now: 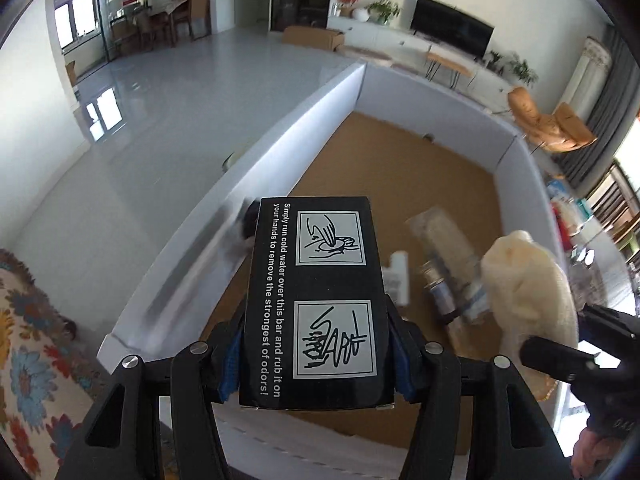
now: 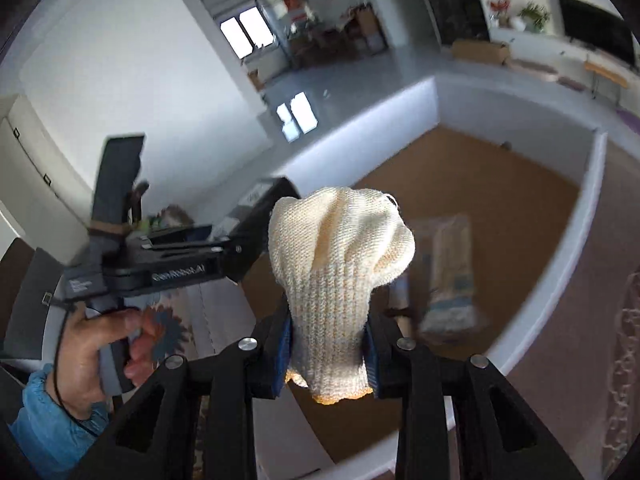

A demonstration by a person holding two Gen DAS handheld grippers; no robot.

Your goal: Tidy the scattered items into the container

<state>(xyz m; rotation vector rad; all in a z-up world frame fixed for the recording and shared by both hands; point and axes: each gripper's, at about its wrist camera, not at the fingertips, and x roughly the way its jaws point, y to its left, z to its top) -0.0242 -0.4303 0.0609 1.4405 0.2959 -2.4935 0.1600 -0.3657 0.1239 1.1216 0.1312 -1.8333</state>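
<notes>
L wrist view, left to right: left gripper [image 1: 316, 364] clamps a black rectangular carton with white printed instructions [image 1: 314, 300] above the big white-walled cardboard box with brown floor [image 1: 436, 96]; blurred plastic-wrapped packets [image 1: 448, 264] lie inside. R wrist view alone shows the person's bare hand [image 2: 92, 356] w/ blue sleeve, lower left. Right gripper [image 2: 330, 344] pinches a cream knitted work glove [image 2: 340, 264] over the box. Packets' contents unreadable.

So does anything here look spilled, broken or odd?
Nothing stands out. The black box and the knitted glove sit straight in the tongs above the white container, where wrapped items lie blurred but seemingly intact.
</notes>
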